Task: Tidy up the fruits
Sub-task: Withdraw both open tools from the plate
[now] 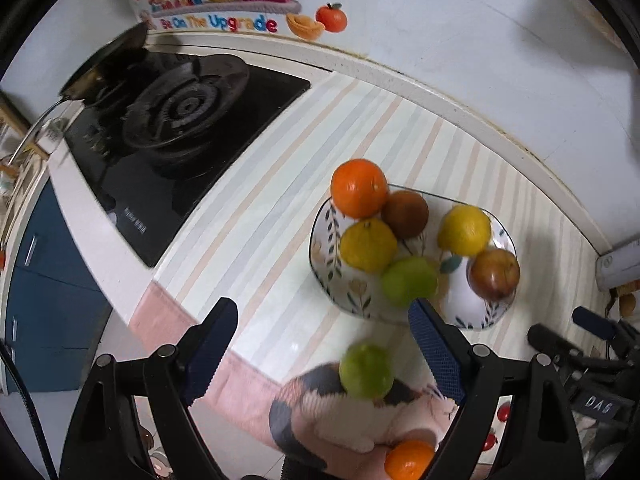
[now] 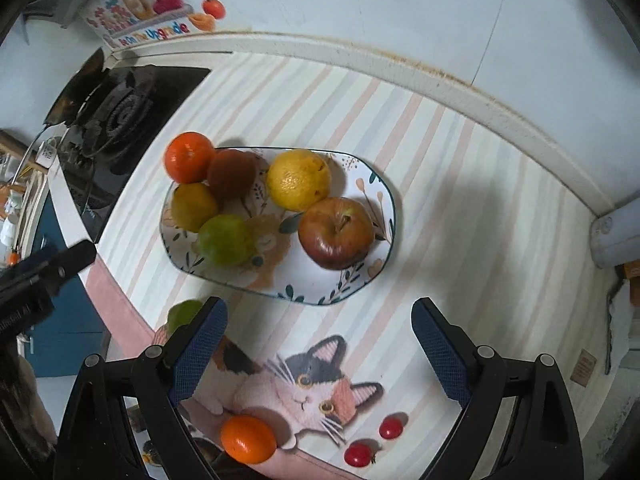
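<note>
A flowered plate (image 2: pixel 384 200) on the striped mat holds an orange (image 2: pixel 189 157), a brown fruit (image 2: pixel 231 174), a yellow-green citrus (image 2: pixel 194 206), a green fruit (image 2: pixel 226 240), a lemon (image 2: pixel 298 180) and a red apple (image 2: pixel 336 232). My right gripper (image 2: pixel 320 312) hangs open and empty above the mat, short of the plate. Loose on the mat lie another green fruit (image 1: pixel 366 372), an orange (image 2: pixel 248 438) and two cherry tomatoes (image 2: pixel 390 428). My left gripper (image 1: pixel 322 312) is open and empty too, high over that green fruit, near the plate's (image 1: pixel 468 308) front rim.
A black gas stove (image 1: pixel 180 120) with a pan (image 1: pixel 108 56) lies left of the mat. The white wall (image 2: pixel 400 8) with a bright sticker runs behind. The counter edge (image 1: pixel 100 220) drops to a blue cabinet (image 1: pixel 44 280). A white object (image 2: pixel 618 232) sits at the right.
</note>
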